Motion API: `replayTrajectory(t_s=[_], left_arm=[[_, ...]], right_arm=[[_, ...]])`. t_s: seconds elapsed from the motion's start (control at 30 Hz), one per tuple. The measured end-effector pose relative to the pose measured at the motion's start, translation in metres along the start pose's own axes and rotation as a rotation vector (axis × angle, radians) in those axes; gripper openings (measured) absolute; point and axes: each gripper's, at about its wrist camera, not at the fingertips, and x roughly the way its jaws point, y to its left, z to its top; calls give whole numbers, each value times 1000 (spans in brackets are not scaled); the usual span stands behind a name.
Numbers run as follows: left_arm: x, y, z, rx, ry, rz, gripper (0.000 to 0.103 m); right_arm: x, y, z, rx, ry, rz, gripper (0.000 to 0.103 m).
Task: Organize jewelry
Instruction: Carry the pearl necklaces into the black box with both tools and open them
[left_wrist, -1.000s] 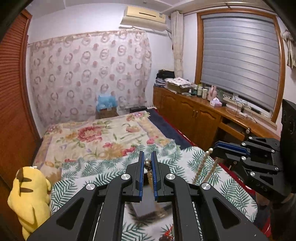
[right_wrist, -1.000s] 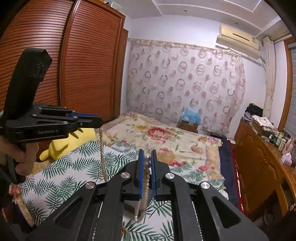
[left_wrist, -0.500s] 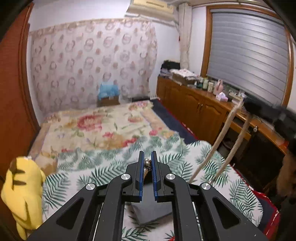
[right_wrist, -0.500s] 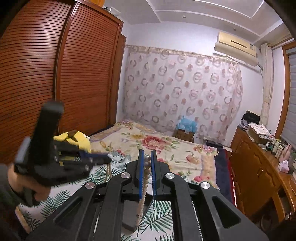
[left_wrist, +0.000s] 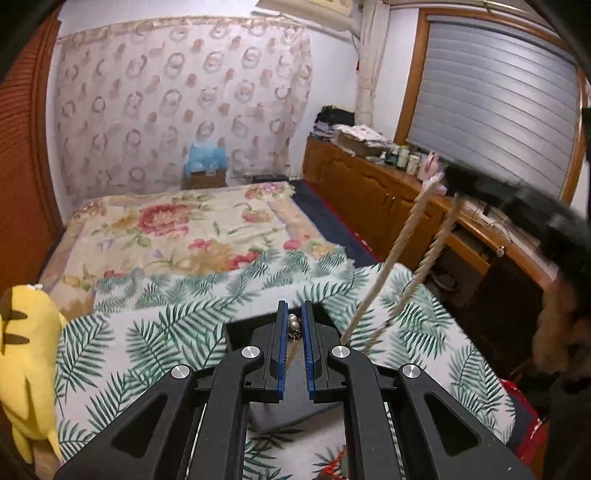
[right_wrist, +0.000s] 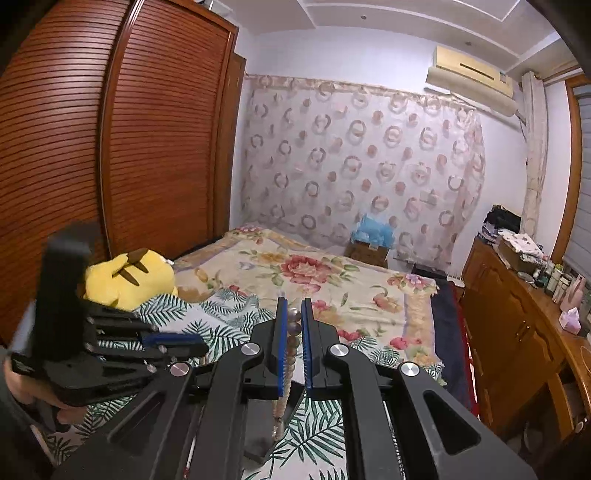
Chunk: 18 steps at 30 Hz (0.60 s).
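Note:
A long pearl necklace (left_wrist: 384, 266) is stretched between both grippers above the bed. My left gripper (left_wrist: 294, 325) is shut on its clasp end, low over a dark grey box (left_wrist: 291, 410) lying on the palm-leaf sheet. My right gripper (right_wrist: 294, 321) is shut on the necklace's beads (right_wrist: 294, 325), which hang down between its fingers toward the grey box (right_wrist: 258, 424). In the left wrist view the right gripper (left_wrist: 517, 199) is blurred, high at the right, with two strands running up to it. In the right wrist view the left gripper (right_wrist: 177, 341) is low at the left.
A yellow plush toy (right_wrist: 127, 278) lies at the bed's left side. A floral blanket (left_wrist: 173, 229) covers the far half of the bed. A wooden cabinet (left_wrist: 369, 184) with bottles runs along the right wall. A slatted wardrobe (right_wrist: 110, 147) stands at the left.
The right gripper has risen and pulled away, drawing the necklace into long taut strands. The left gripper has dropped lower toward the grey box, still holding its end.

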Motion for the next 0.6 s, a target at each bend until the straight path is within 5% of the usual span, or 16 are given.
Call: replayTrajectory(t_s=[0.3, 0.6], left_arm=[[-20, -14, 29, 25, -59, -4, 7], [6, 7, 1, -4, 27, 38, 7]], right_arm=[[3, 2, -5, 11, 14, 17, 8], [14, 8, -15, 7, 42, 38, 9]])
